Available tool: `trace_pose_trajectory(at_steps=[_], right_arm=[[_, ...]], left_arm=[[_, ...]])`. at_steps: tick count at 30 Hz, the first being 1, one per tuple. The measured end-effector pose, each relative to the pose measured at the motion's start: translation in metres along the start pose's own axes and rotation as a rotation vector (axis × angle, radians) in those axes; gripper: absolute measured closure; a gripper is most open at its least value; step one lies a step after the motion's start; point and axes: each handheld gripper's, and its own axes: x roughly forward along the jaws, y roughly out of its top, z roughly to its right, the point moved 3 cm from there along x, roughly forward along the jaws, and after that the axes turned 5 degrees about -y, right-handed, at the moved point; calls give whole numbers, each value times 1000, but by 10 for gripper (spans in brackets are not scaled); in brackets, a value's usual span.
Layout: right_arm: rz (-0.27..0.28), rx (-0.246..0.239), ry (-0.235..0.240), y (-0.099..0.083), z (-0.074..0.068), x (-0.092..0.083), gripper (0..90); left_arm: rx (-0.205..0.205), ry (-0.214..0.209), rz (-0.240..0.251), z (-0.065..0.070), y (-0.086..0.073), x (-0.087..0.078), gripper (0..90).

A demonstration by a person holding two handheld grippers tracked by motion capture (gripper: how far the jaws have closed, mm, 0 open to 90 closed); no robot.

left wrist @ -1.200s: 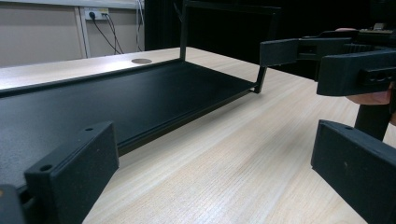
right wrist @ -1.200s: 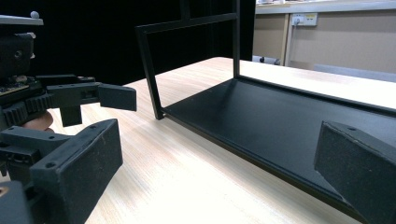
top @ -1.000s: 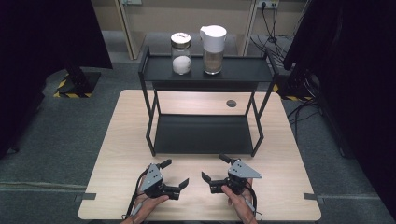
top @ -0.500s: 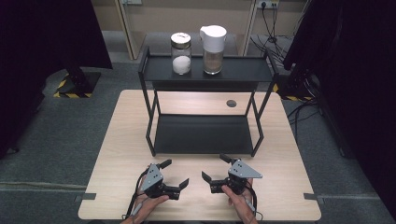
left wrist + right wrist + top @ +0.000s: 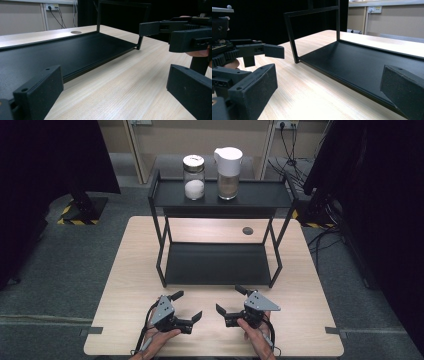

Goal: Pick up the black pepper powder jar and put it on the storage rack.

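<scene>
A black two-tier metal shelf [image 5: 220, 200] stands in the middle of the wooden table. On its top tier are a glass jar [image 5: 194, 177] with white contents and a clear pitcher [image 5: 228, 166] with a white lid. My left gripper [image 5: 188, 306] rests near the table's front edge, open, nothing between its jaws. My right gripper [image 5: 229, 300] lies beside it, also open and holding nothing. Their jaws point toward each other. In the left gripper view the shelf's lower tray [image 5: 62, 52] lies ahead, with the right gripper [image 5: 175, 32] at the upper right. In the right gripper view the left gripper [image 5: 257, 52] shows at the left.
A round cable hole [image 5: 247, 230] sits in the table [image 5: 125, 270] behind the shelf. Dark curtains and stands flank the table, and cables lie on the floor at the back right. Bare wood stretches between the shelf's front and the grippers.
</scene>
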Motion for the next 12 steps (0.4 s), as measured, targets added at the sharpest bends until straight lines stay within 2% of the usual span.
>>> trace_pose_trajectory(at_steps=[12], right_arm=[[6, 6, 1, -1, 1, 0, 15]], left_arm=[[0, 2, 1, 0, 0, 0, 2]])
